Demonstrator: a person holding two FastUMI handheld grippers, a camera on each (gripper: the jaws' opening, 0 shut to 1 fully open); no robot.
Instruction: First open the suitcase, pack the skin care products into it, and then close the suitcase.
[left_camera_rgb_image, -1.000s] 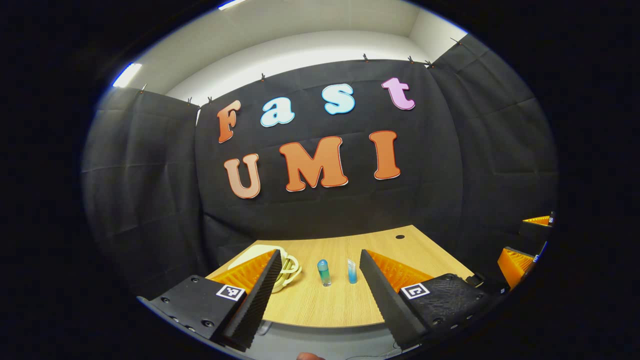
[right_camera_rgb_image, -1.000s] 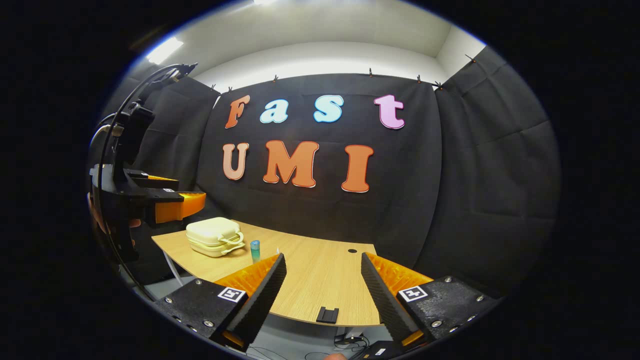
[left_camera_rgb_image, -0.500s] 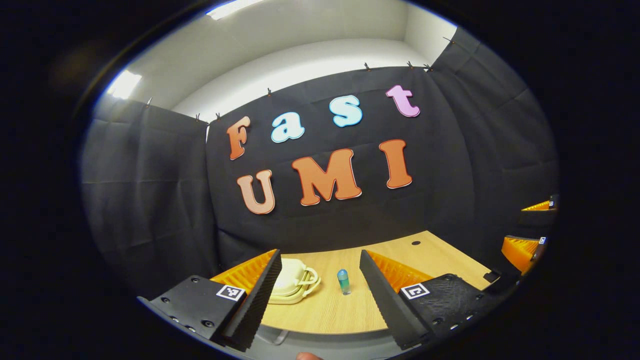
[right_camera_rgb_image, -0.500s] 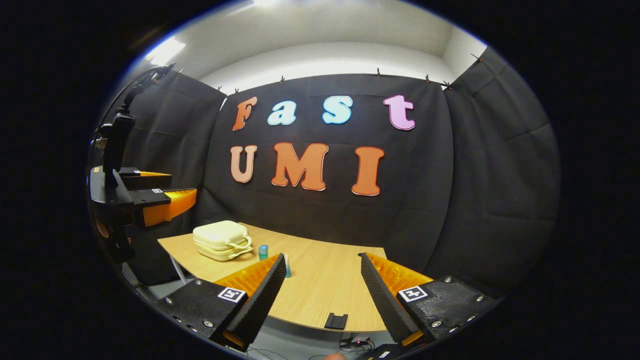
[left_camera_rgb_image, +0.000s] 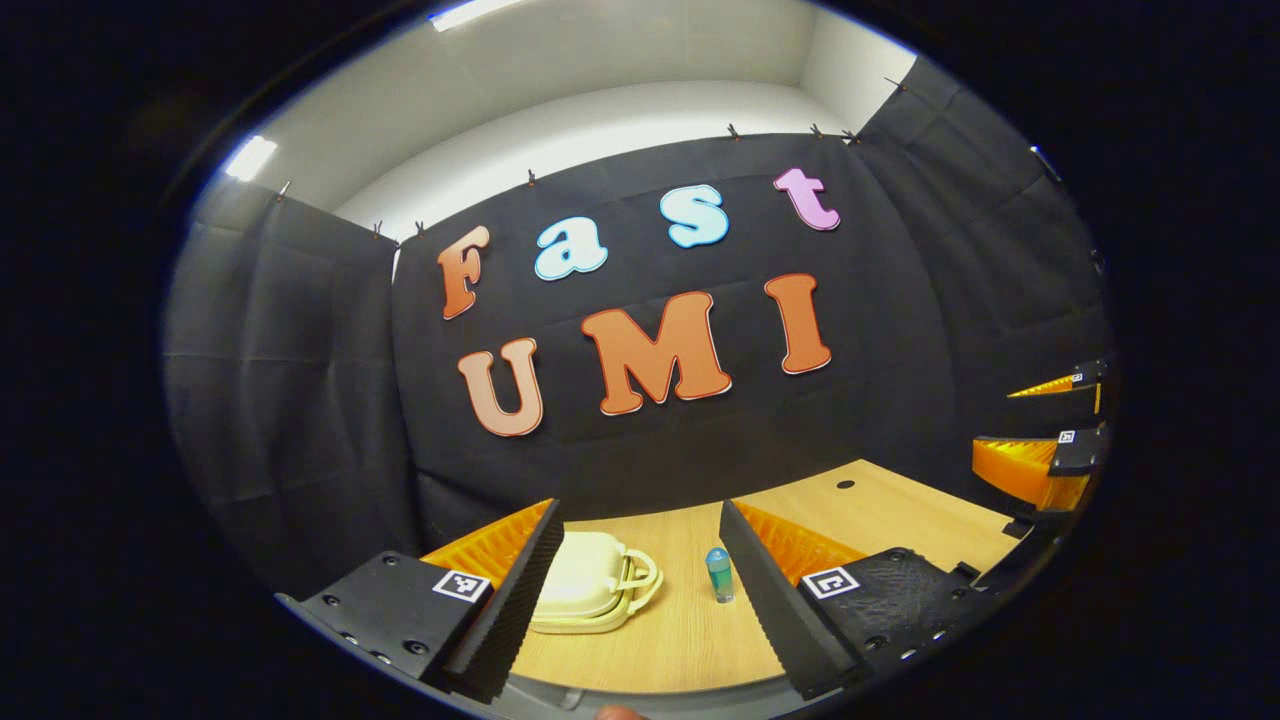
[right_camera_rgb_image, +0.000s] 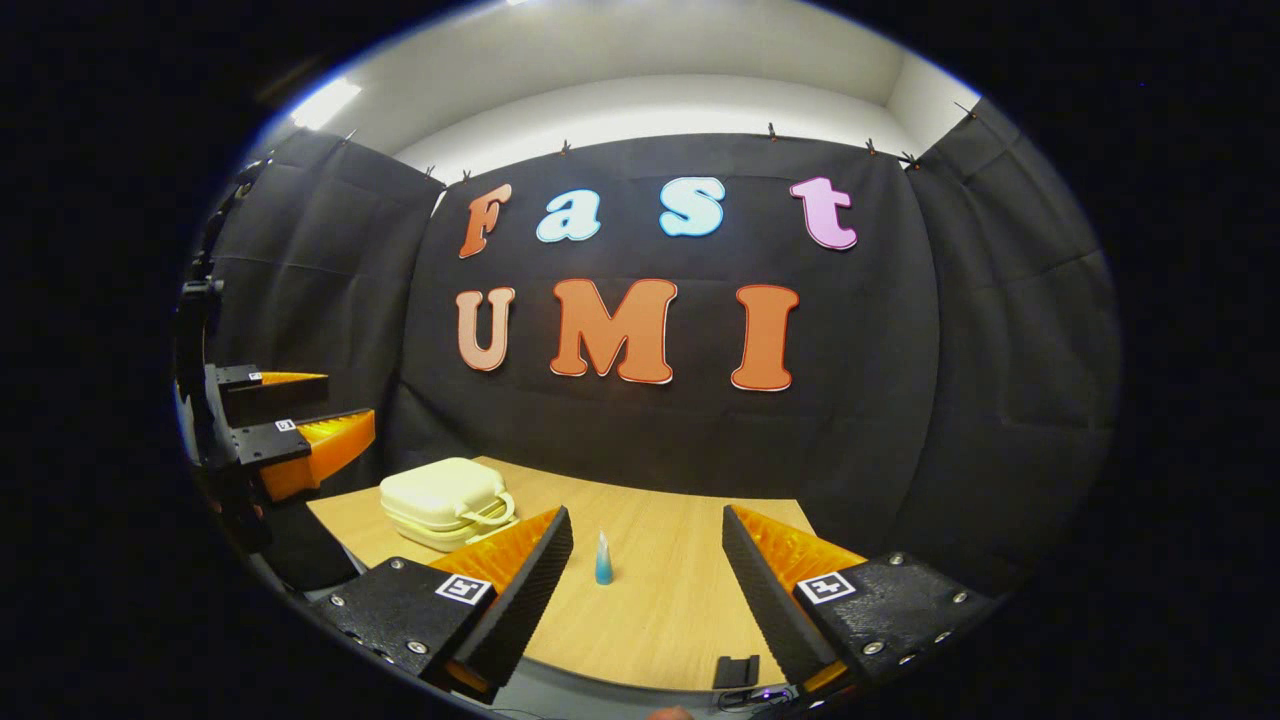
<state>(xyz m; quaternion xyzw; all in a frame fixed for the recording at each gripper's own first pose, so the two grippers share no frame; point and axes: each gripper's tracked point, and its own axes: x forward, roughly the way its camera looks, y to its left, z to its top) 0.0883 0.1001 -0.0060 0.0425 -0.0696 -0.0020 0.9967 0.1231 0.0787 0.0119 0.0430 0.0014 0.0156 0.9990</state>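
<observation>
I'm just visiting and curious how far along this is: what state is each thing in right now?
suitcase: closed, lying flat on the table.
bottle: upright, capped, on the table.
tube: standing upright on the table.
left gripper: open, empty.
right gripper: open, empty.

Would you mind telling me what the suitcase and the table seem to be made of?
The suitcase looks like hard moulded plastic, cream and smooth, with rounded corners and a faint sheen. The table looks like light wood or wood-look laminate, matte, with straight grain lines.

Black screwed tongs (left_camera_rgb_image: 640, 600), square coded markers.
</observation>
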